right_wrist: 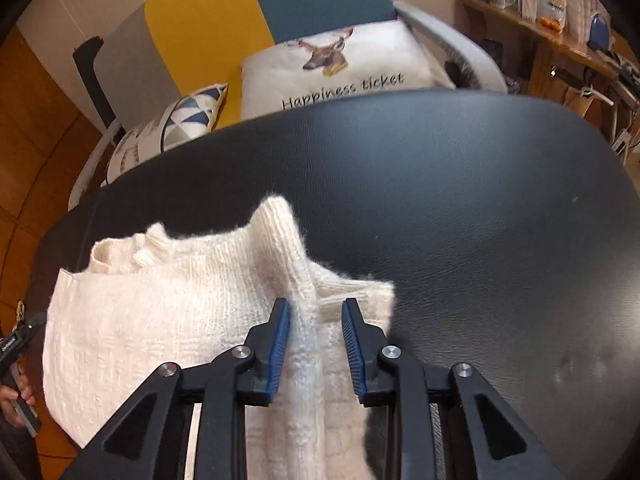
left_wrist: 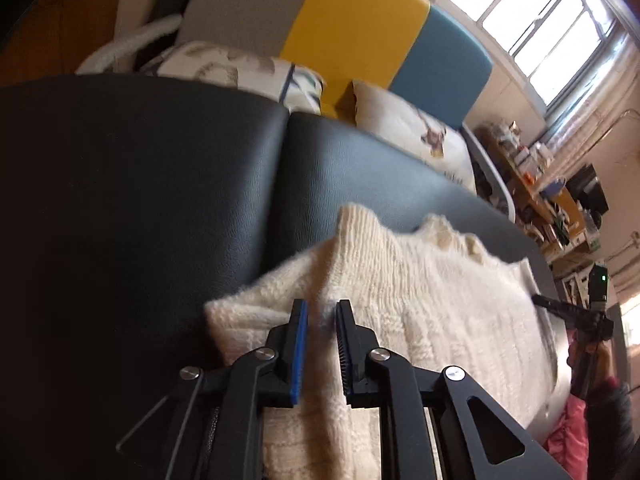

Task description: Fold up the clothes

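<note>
Black leather-like padded surface point(right_wrist: 460, 184), cream knit sweater point(right_wrist: 168, 312) lying folded, perhaps

1. Left gripper point(left_wrist: 322, 314) points steeply down, its jaws a little apart with a clear gap between the blue pads point(left_wrist: 301, 344).
2. Right gripper point(right_wrist: 316, 312) also tilts steeply down, jaws slightly parted, pads point(right_wrist: 280, 344) not pressing together.
3. A hand point(right_wrist: 18, 396) at the left edge of the right view grasps the left gripper's handle.
</note>
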The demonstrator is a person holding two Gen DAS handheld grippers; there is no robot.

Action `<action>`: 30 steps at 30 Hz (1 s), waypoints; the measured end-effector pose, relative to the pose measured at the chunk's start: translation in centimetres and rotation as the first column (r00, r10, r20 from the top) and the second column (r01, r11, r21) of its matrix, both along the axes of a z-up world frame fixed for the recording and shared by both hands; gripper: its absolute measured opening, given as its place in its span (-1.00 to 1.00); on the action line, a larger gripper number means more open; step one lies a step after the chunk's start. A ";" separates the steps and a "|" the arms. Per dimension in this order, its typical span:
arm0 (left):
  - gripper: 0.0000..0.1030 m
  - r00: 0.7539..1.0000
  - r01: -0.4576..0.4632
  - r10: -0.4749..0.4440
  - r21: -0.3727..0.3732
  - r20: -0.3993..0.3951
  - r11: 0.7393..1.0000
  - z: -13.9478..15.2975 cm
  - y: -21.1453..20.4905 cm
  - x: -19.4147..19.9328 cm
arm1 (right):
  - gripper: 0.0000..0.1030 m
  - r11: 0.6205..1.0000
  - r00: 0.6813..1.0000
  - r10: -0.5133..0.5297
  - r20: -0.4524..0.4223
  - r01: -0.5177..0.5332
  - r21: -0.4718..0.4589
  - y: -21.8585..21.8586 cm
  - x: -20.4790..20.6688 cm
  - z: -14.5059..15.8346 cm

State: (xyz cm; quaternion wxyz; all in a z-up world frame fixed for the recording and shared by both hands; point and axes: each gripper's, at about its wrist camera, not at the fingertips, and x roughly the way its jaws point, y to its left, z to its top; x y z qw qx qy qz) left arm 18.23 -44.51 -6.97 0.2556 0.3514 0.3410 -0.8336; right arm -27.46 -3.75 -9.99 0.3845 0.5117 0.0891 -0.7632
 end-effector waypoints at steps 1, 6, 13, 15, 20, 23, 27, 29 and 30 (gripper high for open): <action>-0.44 1.000 -0.016 0.016 -0.020 -0.010 1.000 0.7 0.4 0.3 | -0.48 1.000 1.000 0.019 -0.015 -0.019 -0.014 0.6 0.6 0.8; -0.24 0.990 0.087 -0.092 -0.050 -0.111 0.995 2.8 4.5 0.1 | -0.48 0.987 0.988 0.154 0.011 -0.154 -0.037 2.9 4.7 2.1; -0.27 0.950 0.293 -0.285 -0.052 0.125 0.955 -2.1 9.3 -2.5 | -0.48 0.987 0.971 0.146 0.188 -0.156 0.038 4.7 7.5 -3.6; -0.28 0.939 0.321 -0.306 -0.081 0.158 0.944 -2.1 9.2 -1.9 | -0.49 0.986 0.960 0.163 0.226 -0.167 0.000 5.7 8.4 -3.7; -0.29 0.916 0.354 -0.334 -0.057 0.221 0.933 -1.2 8.9 0.2 | -0.49 0.975 0.941 0.214 0.262 -0.191 -0.109 9.4 10.9 -2.4; -0.29 0.906 0.384 -0.359 -0.077 0.225 0.920 0.2 9.9 0.9 | -0.49 0.964 0.938 0.237 0.253 -0.195 -0.180 13.1 11.4 -1.7; -0.27 0.877 0.480 -0.474 -0.088 0.080 0.873 3.7 13.6 -1.3 | -0.47 0.964 0.940 0.210 0.270 -0.153 -0.216 16.2 9.3 -2.2; -0.26 0.841 0.540 -0.540 -0.107 0.028 0.835 5.1 15.8 -4.9 | -0.46 0.958 0.935 0.214 0.283 -0.144 -0.250 16.9 8.6 -2.4; -0.26 0.818 0.572 -0.575 -0.106 0.002 0.813 5.5 16.9 -6.9 | -0.46 0.953 0.931 0.218 0.291 -0.139 -0.269 17.2 8.3 -2.5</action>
